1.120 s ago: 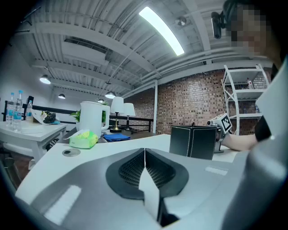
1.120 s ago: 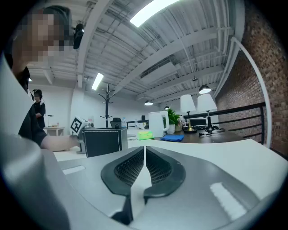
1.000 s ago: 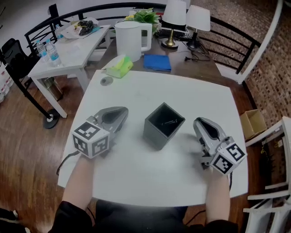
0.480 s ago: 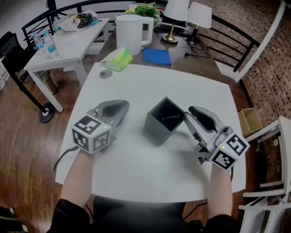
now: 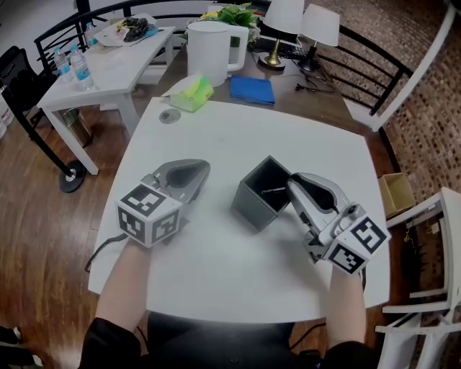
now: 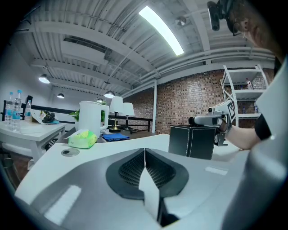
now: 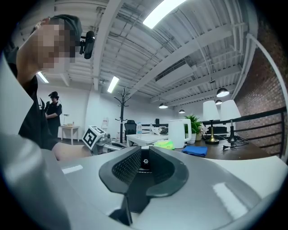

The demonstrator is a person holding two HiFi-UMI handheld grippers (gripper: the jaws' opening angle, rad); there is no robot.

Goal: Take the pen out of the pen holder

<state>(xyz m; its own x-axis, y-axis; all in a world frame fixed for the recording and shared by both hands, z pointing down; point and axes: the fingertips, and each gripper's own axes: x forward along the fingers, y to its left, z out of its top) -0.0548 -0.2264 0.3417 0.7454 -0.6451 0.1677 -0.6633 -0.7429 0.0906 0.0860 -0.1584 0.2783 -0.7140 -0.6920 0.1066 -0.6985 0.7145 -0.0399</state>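
A black square pen holder (image 5: 251, 204) stands upright in the middle of the white table (image 5: 216, 144), and shows in the left gripper view too (image 6: 191, 141). A dark pen (image 5: 272, 191) lies inside it. My right gripper (image 5: 290, 186) reaches over the holder's right rim. Its jaws are closing, and the pen's round end (image 7: 145, 161) sits in the narrow gap between them; I see no firm press on it. My left gripper (image 5: 196, 173) rests on the table left of the holder, shut and empty, its jaws meeting (image 6: 145, 152).
A white kettle (image 5: 210, 52), a green tissue pack (image 5: 191, 94), a blue cloth (image 5: 252, 90) and lamps (image 5: 284, 18) stand beyond the table's far edge. A small round disc (image 5: 169, 117) lies at the far left corner. A white side table (image 5: 101, 68) is at the left.
My right gripper has moved left and up from the bare table to the holder's right rim, and its tips now hang over the opening. The left gripper has stayed put.
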